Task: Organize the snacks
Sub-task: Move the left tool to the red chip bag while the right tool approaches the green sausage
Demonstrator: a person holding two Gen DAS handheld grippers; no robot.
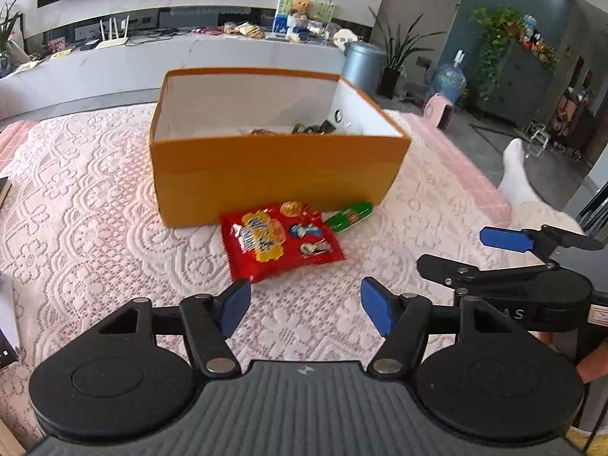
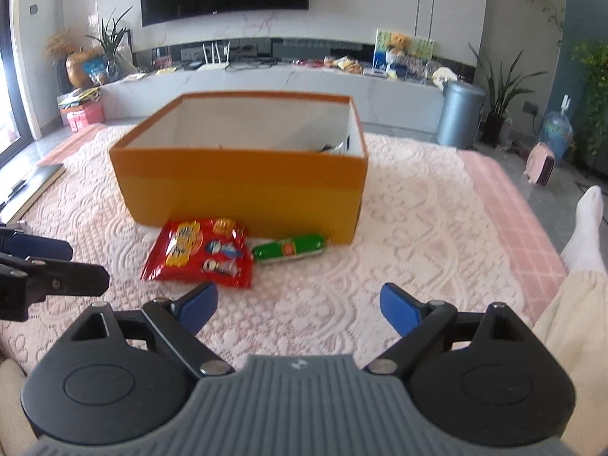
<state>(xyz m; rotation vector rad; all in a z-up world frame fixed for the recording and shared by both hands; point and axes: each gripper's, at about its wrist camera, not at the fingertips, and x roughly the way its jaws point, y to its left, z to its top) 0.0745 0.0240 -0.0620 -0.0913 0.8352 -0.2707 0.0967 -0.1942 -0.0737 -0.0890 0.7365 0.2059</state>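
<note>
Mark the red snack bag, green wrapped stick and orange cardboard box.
red snack bag (image 1: 279, 245), left wrist view, centre of printed front.
green wrapped stick (image 2: 289, 249), right wrist view, middle of wrapper.
orange cardboard box (image 2: 243, 190), right wrist view, near outer wall.

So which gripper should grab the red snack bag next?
Probably the left. The left gripper is open with the red snack bag straight ahead between its fingers. The right gripper, also open, sees the bag off to its left, nearer the green snack.
</note>
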